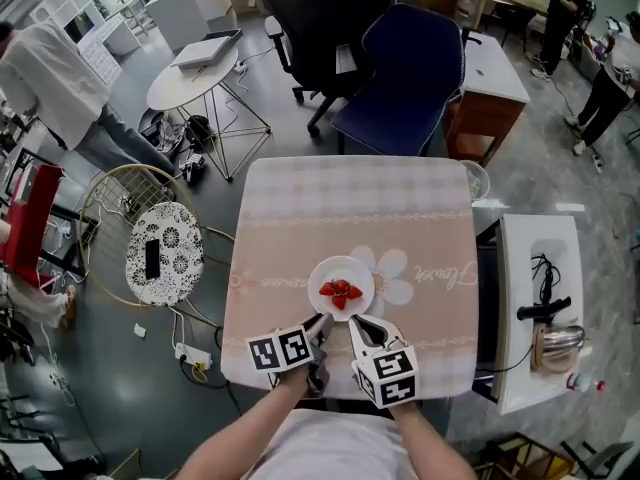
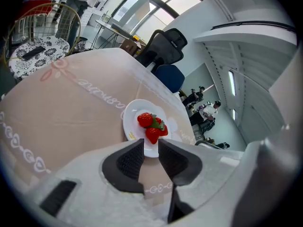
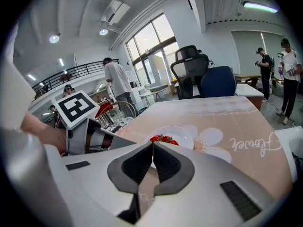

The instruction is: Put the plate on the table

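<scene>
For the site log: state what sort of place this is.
Probably an open-plan office or lab: wheeled office chairs, a laptop on a round table, and a trailing power strip.

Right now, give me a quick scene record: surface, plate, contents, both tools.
surface: table with pale pink checked cloth
plate: small round white plate, flat on the cloth, towards the person's edge
contents: red strawberries, clustered mid-plate
left tool: jaws slightly apart, the plate's near rim showing in the gap
right tool: jaws together, nothing between them, tips by the plate's near rim
plate lifted: no
</scene>
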A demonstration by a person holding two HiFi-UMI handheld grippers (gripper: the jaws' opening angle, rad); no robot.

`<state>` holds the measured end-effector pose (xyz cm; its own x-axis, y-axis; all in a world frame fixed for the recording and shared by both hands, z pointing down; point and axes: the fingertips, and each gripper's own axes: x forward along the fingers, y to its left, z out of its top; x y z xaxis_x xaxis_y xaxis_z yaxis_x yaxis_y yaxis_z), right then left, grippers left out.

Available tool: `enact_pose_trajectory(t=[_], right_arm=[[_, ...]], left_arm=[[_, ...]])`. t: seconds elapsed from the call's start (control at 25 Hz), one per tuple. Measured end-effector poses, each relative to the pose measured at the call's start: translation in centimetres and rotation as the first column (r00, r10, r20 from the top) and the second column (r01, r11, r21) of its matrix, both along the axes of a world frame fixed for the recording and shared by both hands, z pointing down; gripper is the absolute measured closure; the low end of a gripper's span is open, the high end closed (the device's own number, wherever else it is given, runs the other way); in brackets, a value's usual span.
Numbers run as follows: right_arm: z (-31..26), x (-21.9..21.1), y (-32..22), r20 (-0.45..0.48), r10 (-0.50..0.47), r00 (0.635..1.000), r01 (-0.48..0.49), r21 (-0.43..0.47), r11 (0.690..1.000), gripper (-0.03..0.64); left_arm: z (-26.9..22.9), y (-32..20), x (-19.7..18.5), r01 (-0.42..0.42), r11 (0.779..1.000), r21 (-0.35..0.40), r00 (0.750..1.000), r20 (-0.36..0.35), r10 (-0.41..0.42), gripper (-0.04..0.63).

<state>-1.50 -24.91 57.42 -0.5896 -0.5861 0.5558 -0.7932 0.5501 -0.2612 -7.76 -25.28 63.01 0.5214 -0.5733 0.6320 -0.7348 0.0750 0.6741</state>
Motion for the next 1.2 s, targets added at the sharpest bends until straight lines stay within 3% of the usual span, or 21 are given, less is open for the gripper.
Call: enact_pose_trajectory(t=[0.52,0.76,0.96,1.2], right_arm=[[-2.1,1.0,0.7,0.021,-0.015,1.000,0.014,0.041,0.999,0.614],[-3.2,1.2,1.0,0.027,-0.033,0.999,0.031,0.068,0.997,0.614],[-4.0,1.3,1.2,0.032,-0.038,0.999,0.035,0.084,0.996,0.614],[-5.1,1.2,1.4,0.046,-0.050,0.998,0.045,0.104,0.994,0.614]], left_arm=[[-3.8,0.9,1.8,-0.067,0.989,0.130,0.995,0.085,0.056,0.502],[-5.4,1.2,2.5,-0.111,0.974,0.197,0.986,0.148,0.082,0.503],[-6.7,1.2,2.8,-0.118,0.963,0.241,0.984,0.156,0.081,0.503],[-8.2,1.3,3.5,-0.171,0.937,0.304,0.968,0.228,0.103,0.520]])
